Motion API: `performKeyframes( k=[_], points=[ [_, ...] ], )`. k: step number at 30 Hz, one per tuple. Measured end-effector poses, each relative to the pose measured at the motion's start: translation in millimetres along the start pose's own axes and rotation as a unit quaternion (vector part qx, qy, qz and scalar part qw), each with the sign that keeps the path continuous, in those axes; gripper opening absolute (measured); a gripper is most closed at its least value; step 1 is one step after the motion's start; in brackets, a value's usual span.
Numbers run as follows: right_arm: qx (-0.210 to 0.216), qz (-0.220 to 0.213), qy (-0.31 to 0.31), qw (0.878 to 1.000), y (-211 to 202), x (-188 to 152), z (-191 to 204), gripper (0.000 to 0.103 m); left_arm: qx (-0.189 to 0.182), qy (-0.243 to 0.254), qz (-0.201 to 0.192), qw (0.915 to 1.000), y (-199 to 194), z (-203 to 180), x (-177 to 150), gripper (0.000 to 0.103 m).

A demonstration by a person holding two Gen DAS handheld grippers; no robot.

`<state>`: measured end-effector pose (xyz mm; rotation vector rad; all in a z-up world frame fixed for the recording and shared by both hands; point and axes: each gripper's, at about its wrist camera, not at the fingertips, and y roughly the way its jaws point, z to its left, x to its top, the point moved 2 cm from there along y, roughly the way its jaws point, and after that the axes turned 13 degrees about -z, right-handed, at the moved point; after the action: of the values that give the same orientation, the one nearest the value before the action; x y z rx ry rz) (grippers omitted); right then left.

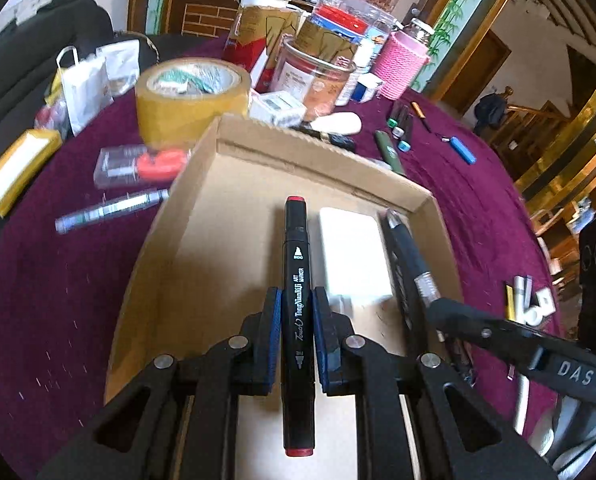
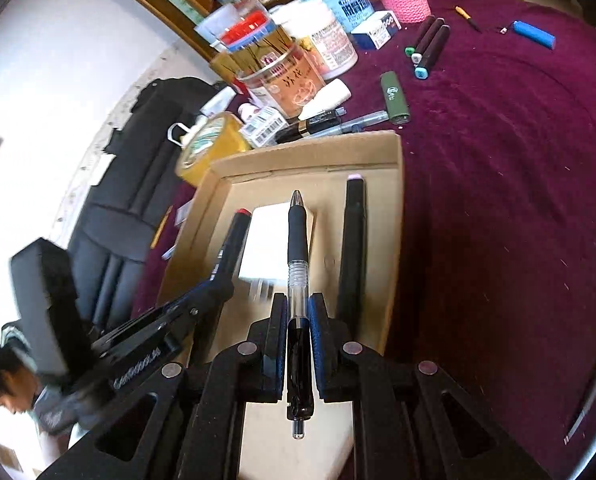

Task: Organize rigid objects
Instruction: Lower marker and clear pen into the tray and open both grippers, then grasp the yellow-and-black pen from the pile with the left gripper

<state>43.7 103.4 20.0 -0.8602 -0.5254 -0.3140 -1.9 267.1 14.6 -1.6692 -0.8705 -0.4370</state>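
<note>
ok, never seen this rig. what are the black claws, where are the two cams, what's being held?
There is no robot arm here. A person holds a two-finger gripper in each hand, and a fisheye camera on each one looks forward along its fingers, so each picture shows its own black claws at the bottom.

In the left wrist view, the left gripper is shut on a black marker with red ends. In the right wrist view, the right gripper is shut on a black pen. Each gripper also shows at the edge of the other's view.

Both are held over a shallow cardboard tray on a purple tablecloth. In the tray lies a white block. Beyond it are a tape roll, jars and more markers.
</note>
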Motion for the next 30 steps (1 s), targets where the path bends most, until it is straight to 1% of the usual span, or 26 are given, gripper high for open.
performKeyframes(
  k=[1,3,4,5,6,7,8,10,11,13,15,17,18,19,20,21,22,23,24,26,27,28,30],
  points=[
    [-0.004,0.003,-0.001,1.0,6.8,2.1,1.9,0.013,0.008,0.0,-0.002,1.0,2.8,1.2,3.1,0.014],
    [-0.003,0.01,0.001,1.0,19.3,5.8,1.5,0.013,0.012,-0.014,-0.005,0.9998,5.5,6.2,8.7,0.019],
    [-0.004,0.012,-0.001,1.0,22.8,6.1,1.4,0.014,0.005,-0.029,-0.007,0.9995,4.7,9.3,11.3,0.026],
    [-0.01,0.014,-0.005,1.0,25.6,4.9,1.1,0.015,-0.002,-0.04,-0.011,0.9992,1.4,10.9,12.1,0.036],
    [-0.015,0.012,-0.012,1.0,26.4,4.0,1.9,0.018,-0.008,-0.047,-0.017,0.9987,-2.7,10.7,12.8,0.041],
    [-0.018,0.01,-0.017,1.0,24.9,4.2,2.5,0.023,-0.014,-0.051,-0.031,0.9982,-11.2,10.3,12.7,0.049],
    [-0.021,0.006,-0.025,0.999,23.5,5.0,3.0,0.025,-0.015,-0.049,-0.04,0.9979,-18.1,9.6,11.9,0.052],
    [-0.024,-0.012,-0.048,0.999,8.4,5.2,4.7,0.032,-0.01,-0.046,-0.054,0.9974,-32.6,6.3,10.2,0.054],
    [-0.028,-0.027,-0.06,0.997,-0.1,7.1,5.2,0.034,-0.012,-0.045,-0.061,0.9971,-39.3,4.0,9.5,0.055],
    [-0.036,-0.066,-0.086,0.993,-27.0,10.3,5.2,0.04,-0.014,-0.034,-0.081,0.996,-57.5,-5.8,8.7,0.059],
    [-0.048,-0.112,-0.111,0.986,-59.4,12.7,2.4,0.044,-0.017,-0.019,-0.107,0.9939,-77.2,-19.2,5.6,0.064],
    [-0.075,-0.187,-0.143,0.969,-102.7,12.9,-2.4,0.057,-0.022,-0.005,-0.131,0.9911,-95.7,-32.8,2.9,0.072],
    [-0.091,-0.23,-0.156,0.956,-125.2,11.5,-6.6,0.078,-0.029,0.0,-0.144,0.9891,-106.4,-41.9,0.6,0.074],
    [-0.11,-0.279,-0.166,0.939,-150.6,8.7,-14.0,0.1,-0.036,0.004,-0.154,0.9873,-115.1,-48.7,-1.2,0.079],
    [-0.129,-0.318,-0.168,0.924,-170.0,5.5,-23.0,0.103,-0.041,0.007,-0.163,0.9857,-121.7,-56.4,-3.9,0.085],
    [-0.148,-0.356,-0.165,0.908,-189.1,2.1,-35.9,0.102,-0.047,0.013,-0.17,0.9842,-127.0,-65.0,-6.4,0.087],
    [-0.169,-0.381,-0.157,0.895,-205.0,-0.8,-53.0,0.102,-0.054,0.02,-0.175,0.9829,-131.2,-75.3,-9.3,0.089],
    [-0.189,-0.378,-0.146,0.894,-212.2,0.5,-69.7,0.102,-0.065,0.029,-0.174,0.9822,-132.8,-87.7,-13.4,0.09],
    [-0.211,-0.35,-0.121,0.905,-217.3,3.7,-98.9,0.102,-0.075,0.039,-0.167,0.9823,-130.9,-100.7,-17.8,0.09],
    [-0.224,-0.306,-0.064,0.923,-221.1,6.3,-143.9,0.102,-0.095,0.062,-0.143,0.9832,-121.5,-127.1,-30.3,0.09],
    [-0.226,-0.295,-0.029,0.928,-224.7,4.6,-169.1,0.102,-0.102,0.072,-0.129,0.9837,-115.1,-140.1,-37.1,0.09],
    [-0.234,-0.292,0.011,0.927,-230.4,-0.2,-199.8,0.102,-0.108,0.083,-0.109,0.9846,-105.0,-156.5,-47.1,0.09],
    [-0.255,-0.292,0.042,0.921,-238.5,-9.6,-235.8,0.102,-0.113,0.099,-0.074,0.9858,-86.5,-181.6,-63.9,0.09]
  ],
)
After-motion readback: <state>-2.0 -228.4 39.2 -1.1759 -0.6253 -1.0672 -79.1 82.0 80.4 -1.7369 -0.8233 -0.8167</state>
